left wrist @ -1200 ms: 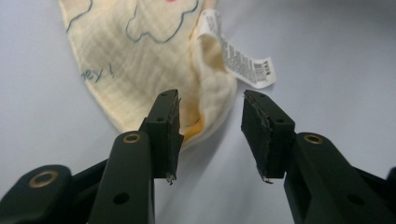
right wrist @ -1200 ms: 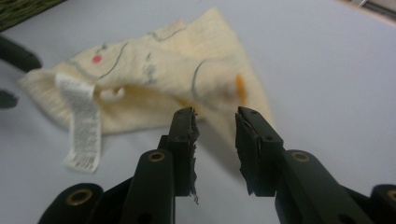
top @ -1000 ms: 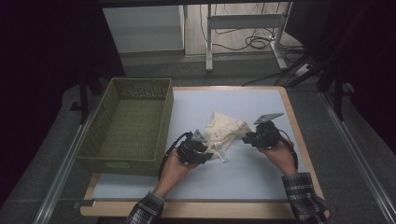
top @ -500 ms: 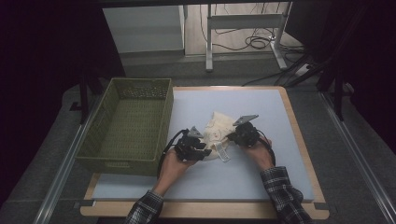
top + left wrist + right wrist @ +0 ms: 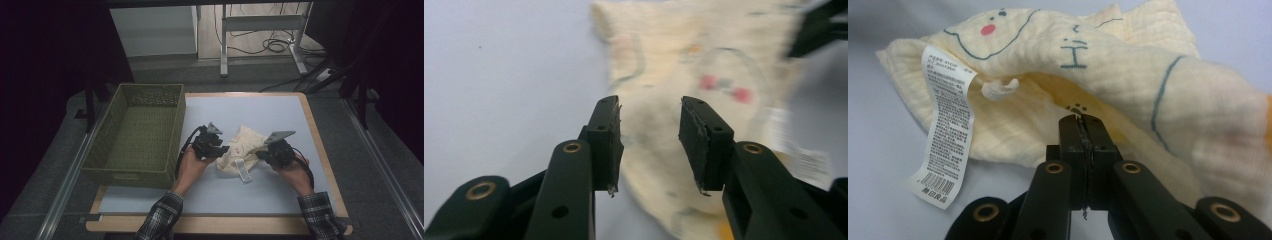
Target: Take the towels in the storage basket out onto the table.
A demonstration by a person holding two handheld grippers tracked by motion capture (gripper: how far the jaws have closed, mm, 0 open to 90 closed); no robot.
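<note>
The high view is dim, with near-black surroundings from 9 through 12 to 3 o'clock and only the pale tabletop (image 5: 260, 195) evenly lit, shadows faint. In the left gripper view the cream cloth (image 5: 684, 65) smears with motion blur toward 12 and 3 o'clock. The right gripper view is bright, its care label (image 5: 945, 130) crisply legible.

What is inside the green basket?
The green basket looks empty: its woven floor shows bare in the high view. The strip right behind its near wall is hidden, so something small there can't be ruled out.
</note>
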